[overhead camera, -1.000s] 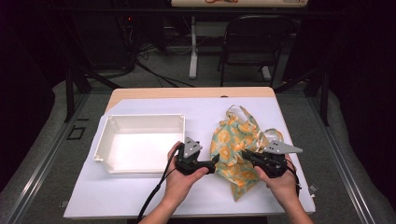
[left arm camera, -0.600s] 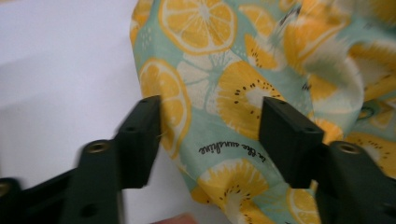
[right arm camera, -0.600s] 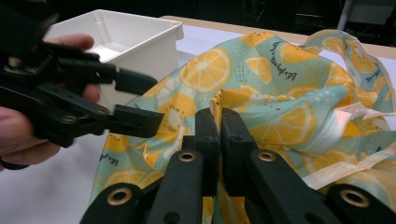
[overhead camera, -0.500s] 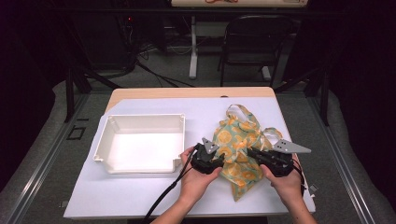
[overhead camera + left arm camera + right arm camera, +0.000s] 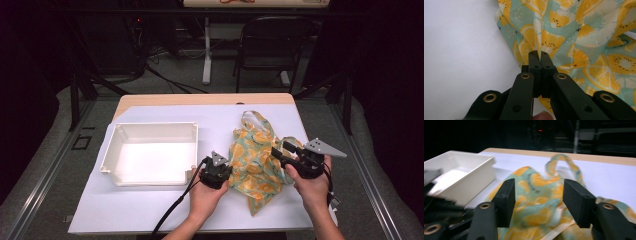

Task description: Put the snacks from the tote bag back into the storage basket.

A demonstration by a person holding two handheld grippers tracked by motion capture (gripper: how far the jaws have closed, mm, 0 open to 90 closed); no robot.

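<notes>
Left tongs (image 5: 540, 56) shifted onto bag (image 5: 255, 160), tray (image 5: 150, 131) beside.

The left gripper (image 5: 540, 53), rising from the bottom centre of the frame, is pinching a fold of the mint-green cloth bag printed with orange citrus slices (image 5: 584, 37), which is lying on the white worktop (image 5: 461, 50) at left.

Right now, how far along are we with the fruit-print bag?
Done: the left gripper has pinched a fold of the fruit-print bag. In hand: the right gripper has just been opening, with nothing pressed between its jaws. Left: the bag lies crumpled beside the white tray.
</notes>
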